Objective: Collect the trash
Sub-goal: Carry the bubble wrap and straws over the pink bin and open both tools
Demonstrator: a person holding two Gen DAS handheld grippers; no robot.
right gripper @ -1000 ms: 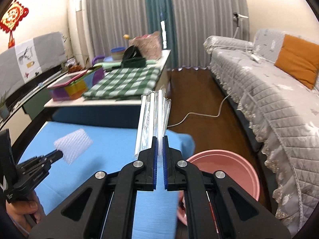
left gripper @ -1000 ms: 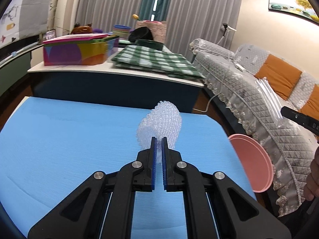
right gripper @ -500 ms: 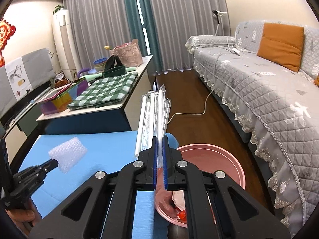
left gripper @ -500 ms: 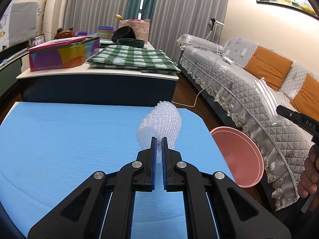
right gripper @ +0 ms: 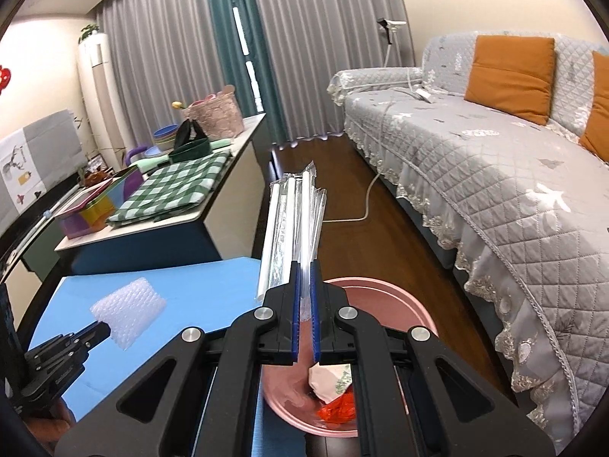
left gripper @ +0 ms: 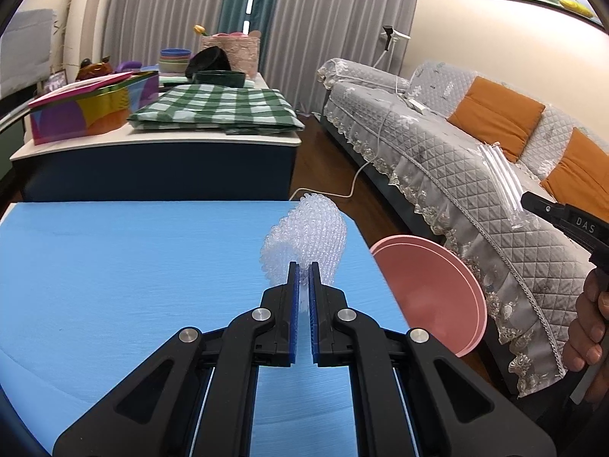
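Both grippers carry trash near the pink bin
Left gripper clamps crumpled bubble wrap above the blue table; right gripper clamps wrapped straws over the bin's rim

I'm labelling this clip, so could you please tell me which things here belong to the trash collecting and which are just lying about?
Job:
- bubble wrap, in left gripper
- straws, in right gripper
- pink bin, holding scraps

Lying about:
- checked cloth
- colourful box
- basket
- sofa
- cushions
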